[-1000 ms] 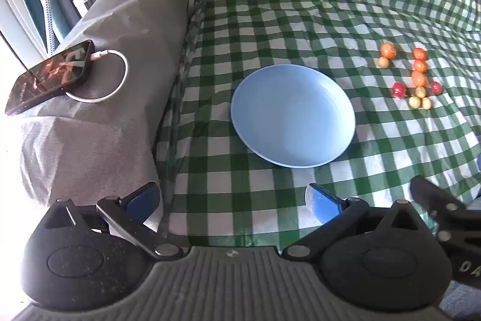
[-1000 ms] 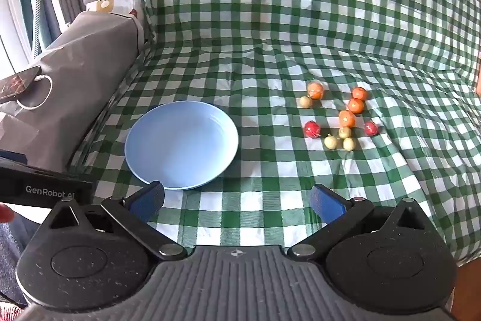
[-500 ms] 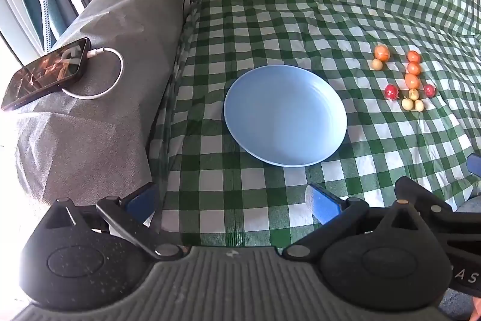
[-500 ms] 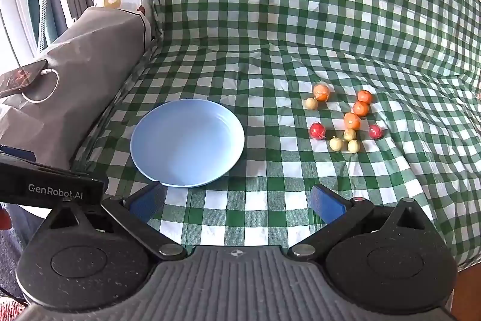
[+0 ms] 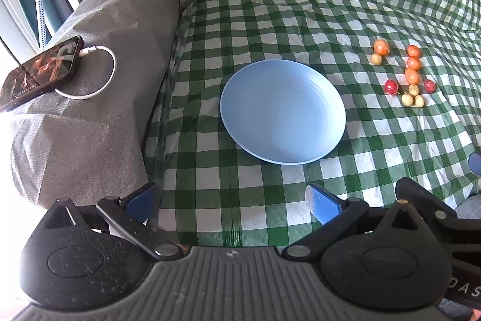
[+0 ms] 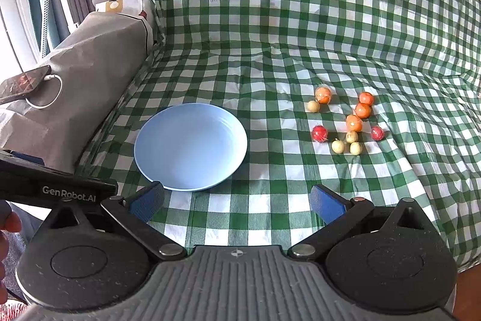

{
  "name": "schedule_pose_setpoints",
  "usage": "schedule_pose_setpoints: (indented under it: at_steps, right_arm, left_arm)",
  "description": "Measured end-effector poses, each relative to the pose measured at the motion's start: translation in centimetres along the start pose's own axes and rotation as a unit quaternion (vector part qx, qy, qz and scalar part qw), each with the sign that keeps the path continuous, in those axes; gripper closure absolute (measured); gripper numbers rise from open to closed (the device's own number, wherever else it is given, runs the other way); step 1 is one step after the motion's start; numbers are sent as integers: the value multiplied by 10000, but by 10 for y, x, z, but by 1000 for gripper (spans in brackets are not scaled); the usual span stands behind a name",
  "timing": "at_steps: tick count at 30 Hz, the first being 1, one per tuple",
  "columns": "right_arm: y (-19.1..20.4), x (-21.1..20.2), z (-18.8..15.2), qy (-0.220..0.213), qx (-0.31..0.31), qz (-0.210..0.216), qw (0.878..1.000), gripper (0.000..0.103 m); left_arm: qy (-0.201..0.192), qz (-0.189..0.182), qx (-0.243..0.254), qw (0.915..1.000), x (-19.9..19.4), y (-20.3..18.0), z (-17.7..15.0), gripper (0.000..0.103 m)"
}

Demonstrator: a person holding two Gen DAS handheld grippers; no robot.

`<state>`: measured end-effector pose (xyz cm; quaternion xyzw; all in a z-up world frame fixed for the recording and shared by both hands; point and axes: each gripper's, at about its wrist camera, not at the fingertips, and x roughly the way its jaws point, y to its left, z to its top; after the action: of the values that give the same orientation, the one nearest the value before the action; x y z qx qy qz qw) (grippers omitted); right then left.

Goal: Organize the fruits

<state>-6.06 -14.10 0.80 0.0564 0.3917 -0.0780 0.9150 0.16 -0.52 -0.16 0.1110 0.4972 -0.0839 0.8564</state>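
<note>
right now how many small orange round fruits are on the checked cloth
4. One small orange round fruit sits farthest back beside a pale one. Three more run in a diagonal line to its right. None appears hidden; the light blue round plate holds nothing.

Green-and-white checked cloth [image 6: 270, 35] draped over the surface, grey covered bundle [image 5: 99, 74] at the left, phone [image 5: 39, 71] lying on it, white cable [image 5: 99, 68] plugged in and looped beside it

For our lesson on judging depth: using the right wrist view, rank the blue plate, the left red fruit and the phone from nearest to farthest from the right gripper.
1. Blue plate: just ahead of the right gripper, slightly left.
2. Left red fruit: farther ahead, to the right.
3. Phone: far left, on the grey cover.
</note>
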Motion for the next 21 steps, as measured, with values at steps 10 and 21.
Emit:
schedule_pose_setpoints:
  at_steps: [10,21]
  right_arm:
    - [-4,10,3,81,59,46,9999,0]
    - [-6,23,3,204,129,81,9997,0]
  left_arm:
    - [108,51,-4,9999,11,-4,7,0]
    - [262,117,26,9996,22,-8,12,0]
